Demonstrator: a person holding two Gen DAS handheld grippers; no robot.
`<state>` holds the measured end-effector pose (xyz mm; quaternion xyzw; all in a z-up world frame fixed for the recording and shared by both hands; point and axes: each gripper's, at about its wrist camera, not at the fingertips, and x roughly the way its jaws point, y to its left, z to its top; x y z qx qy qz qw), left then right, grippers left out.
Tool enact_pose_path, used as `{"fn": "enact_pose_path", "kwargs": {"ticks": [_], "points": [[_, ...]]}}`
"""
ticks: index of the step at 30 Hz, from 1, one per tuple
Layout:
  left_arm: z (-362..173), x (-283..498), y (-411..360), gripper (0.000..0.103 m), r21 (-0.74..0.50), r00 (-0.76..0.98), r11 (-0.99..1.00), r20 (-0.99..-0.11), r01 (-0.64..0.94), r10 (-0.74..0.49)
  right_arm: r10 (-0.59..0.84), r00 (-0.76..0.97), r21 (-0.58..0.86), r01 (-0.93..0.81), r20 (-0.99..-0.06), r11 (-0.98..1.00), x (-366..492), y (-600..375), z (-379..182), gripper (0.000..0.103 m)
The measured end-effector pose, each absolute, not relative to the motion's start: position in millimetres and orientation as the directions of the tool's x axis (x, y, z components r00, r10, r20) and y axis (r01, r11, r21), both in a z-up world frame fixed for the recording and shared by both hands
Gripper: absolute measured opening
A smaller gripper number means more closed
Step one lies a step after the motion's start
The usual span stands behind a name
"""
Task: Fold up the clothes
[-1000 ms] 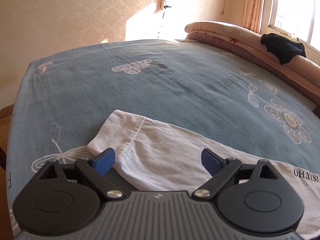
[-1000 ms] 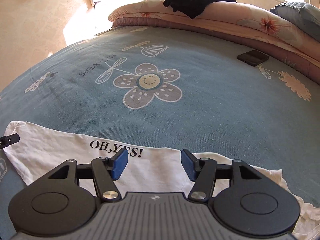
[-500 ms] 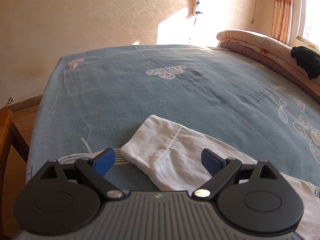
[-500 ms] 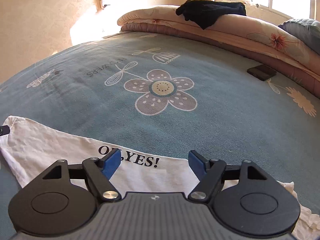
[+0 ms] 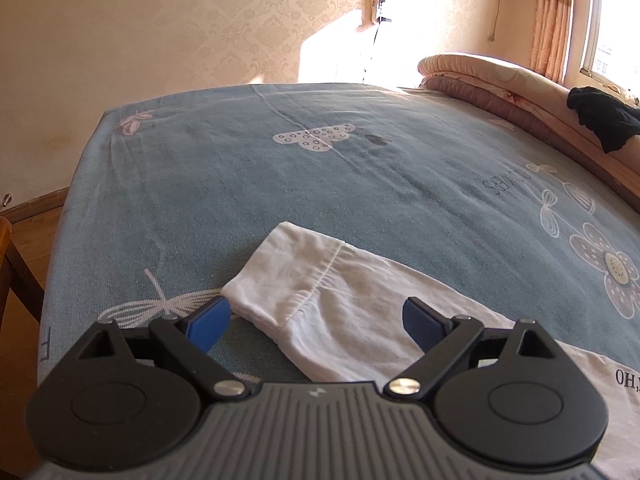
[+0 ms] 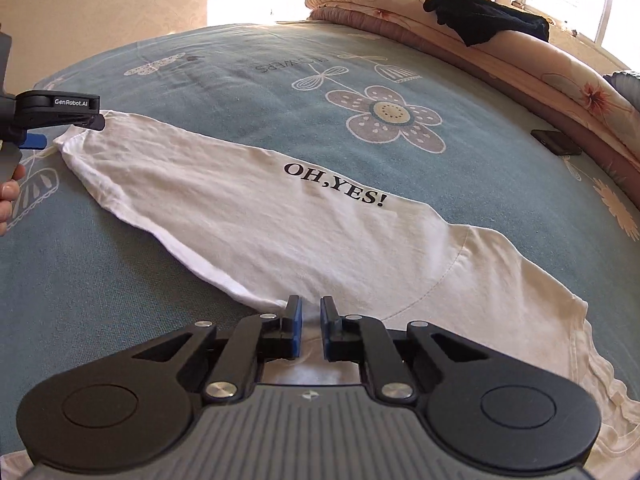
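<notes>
A white T-shirt (image 6: pixel 280 216) printed "OH,YES!" lies folded lengthwise on the blue bed sheet (image 6: pixel 240 60). In the left wrist view its sleeve end (image 5: pixel 304 280) lies between the fingers of my left gripper (image 5: pixel 316 320), which is open and low over it. My right gripper (image 6: pixel 310 328) is nearly closed, with the shirt's near folded edge pinched between its blue pads. The left gripper (image 6: pixel 60 120) also shows in the right wrist view at the shirt's far left end.
A rolled quilt (image 6: pixel 500 52) lines the far side of the bed with a black garment (image 6: pixel 484 20) draped on it. A dark phone (image 6: pixel 556 142) lies on the sheet at right. The bed's left edge (image 5: pixel 68 208) drops to a wooden floor.
My right gripper has closed from wide open onto the shirt's near edge and now looks down on the shirt from higher up. My left gripper has shifted slightly and stays open at the sleeve.
</notes>
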<state>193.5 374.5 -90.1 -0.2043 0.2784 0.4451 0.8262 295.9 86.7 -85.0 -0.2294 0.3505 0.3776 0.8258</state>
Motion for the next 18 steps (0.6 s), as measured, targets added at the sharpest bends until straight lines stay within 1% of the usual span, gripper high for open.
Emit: {"fn": "enact_pose_path", "kwargs": {"ticks": [4,8,13,14,16,18], "points": [[-89,196,371,0.093,-0.079,0.454,0.534,-0.638,-0.842,0.622,0.435,0.54,-0.266,-0.795,-0.721,0.546,272,94,-88,0.012],[-89,199,367,0.093,-0.07,0.46,0.547,-0.636,-0.834,0.62,0.4,0.611,-0.459,-0.786,-0.683,0.414,250,106,-96,0.012],[-89,197,368,0.093,-0.072,0.458,0.541,-0.634,-0.838,0.624,0.372,0.694,-0.68,-0.707,-0.616,0.193,222,120,-114,0.011],[-89,197,369,0.093,-0.075,0.457,0.539,-0.635,-0.839,0.623,0.376,0.698,-0.704,-0.695,-0.61,0.147,217,121,-116,0.009],[-90,197,370,0.093,-0.078,0.458,0.54,-0.641,-0.838,0.616,0.395,0.68,-0.716,-0.694,-0.618,0.075,211,119,-115,0.009],[-91,197,370,0.093,-0.077,0.458,0.543,-0.643,-0.836,0.614,0.44,0.613,-0.657,-0.751,-0.656,0.067,210,116,-99,0.012]]}}
